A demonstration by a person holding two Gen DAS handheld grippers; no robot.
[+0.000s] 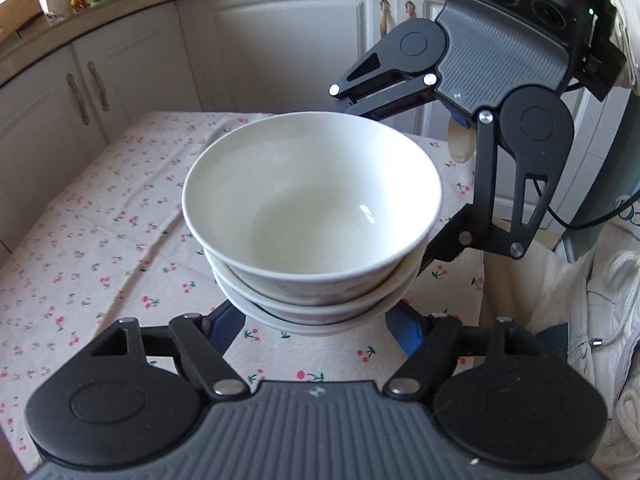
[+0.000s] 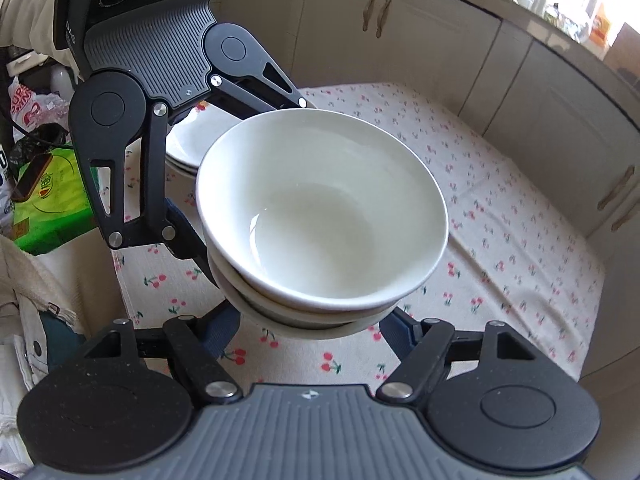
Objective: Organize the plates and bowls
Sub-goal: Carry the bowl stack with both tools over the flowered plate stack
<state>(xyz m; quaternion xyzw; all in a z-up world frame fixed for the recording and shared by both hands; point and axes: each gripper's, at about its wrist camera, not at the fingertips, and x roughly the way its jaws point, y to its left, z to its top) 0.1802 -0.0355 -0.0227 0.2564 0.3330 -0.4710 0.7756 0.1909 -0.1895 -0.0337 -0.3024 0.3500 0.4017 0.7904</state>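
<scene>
A stack of white bowls (image 1: 312, 216) sits in the middle of both views, with three bowls nested one inside another and the top one empty and glossy inside. The left gripper (image 1: 316, 316) comes to the stack from one side, and its two blue-padded fingers (image 1: 406, 330) stand on both sides of the lowest bowl, very close under its rim. The right gripper (image 2: 310, 326) comes from the opposite side in the same way, with its fingers (image 2: 218, 332) around the bottom of the stack. For both grippers the bowls hide the pads, so I cannot tell if the fingers really press on the bowl or only stand beside it. In the left wrist view the right gripper is seen across the stack, and a gloved hand (image 1: 460, 140) holds it from behind. Under the bowls there is a table covered with a light tablecloth (image 1: 100, 240) printed with small red cherries. It is not clear whether the stack touches the cloth or is a little above it. In the right wrist view some white plates (image 2: 186, 140) lie piled on the table behind the left gripper, just beside the bowls. Pale kitchen cabinets (image 1: 248, 48) with curved handles stand behind the table
</scene>
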